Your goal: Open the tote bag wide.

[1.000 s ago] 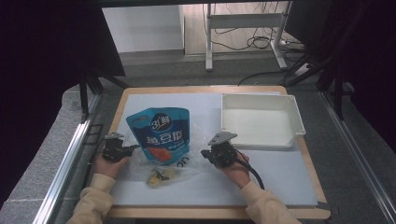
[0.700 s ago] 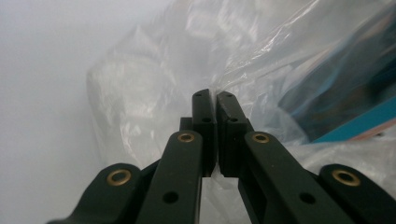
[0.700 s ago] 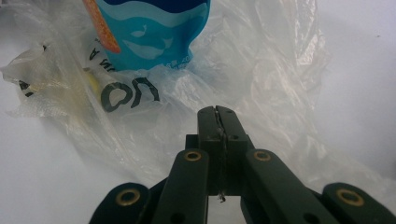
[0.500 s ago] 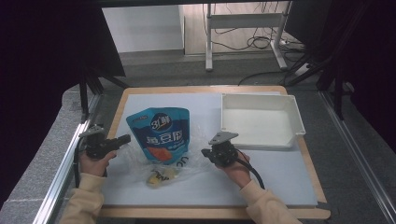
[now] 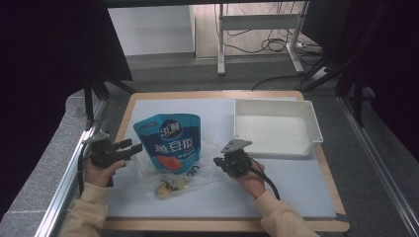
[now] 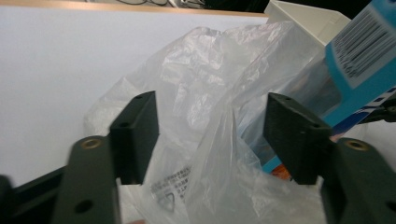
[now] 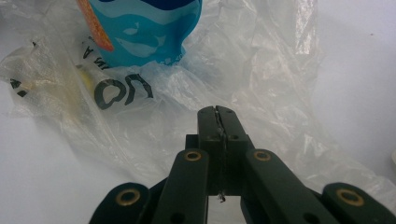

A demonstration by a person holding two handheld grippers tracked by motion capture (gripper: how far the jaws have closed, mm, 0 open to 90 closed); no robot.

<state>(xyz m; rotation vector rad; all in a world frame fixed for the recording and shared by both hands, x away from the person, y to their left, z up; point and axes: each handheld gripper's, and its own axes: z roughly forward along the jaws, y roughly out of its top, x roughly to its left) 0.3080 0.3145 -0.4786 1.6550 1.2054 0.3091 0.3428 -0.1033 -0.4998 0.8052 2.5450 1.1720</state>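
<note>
Plastic bag [image 5: 185, 170]: thin, clear, crinkled film with black print; it lies near the middle of the worktop's front half, between your two grippers, and you see it again in the left gripper view [image 6: 219, 116].
Blue pouch [image 5: 170, 143]: glossy, flat and stand-up shaped, with white lettering and an orange patch; its lower end sits inside the bag's mouth, its top points toward the worktop's far edge.
Yellow item [image 5: 170, 186]: small and rounded, inside the bag toward the front edge; through the film you cannot tell what it is.
Right gripper [image 7: 218, 116]: your jaws are pressed together, pinching a fold of the bag's film at its right side; a sliver of film shows between the pads.
Left gripper [image 6: 210, 135]: your jaws stand spread, a raised ridge of the film between them, not touching either pad as far as the pictures show. In the high view it sits at the worktop's left edge.
Pouch back: in the left gripper view a barcode panel shows, cut off by the frame's right edge.
Tray [image 5: 311, 126]: white, rigid, rectangular, with raised walls, at the far right corner of the worktop.
Worktop [image 5: 296, 187]: smooth white sheet on a wooden-edged board.
</note>
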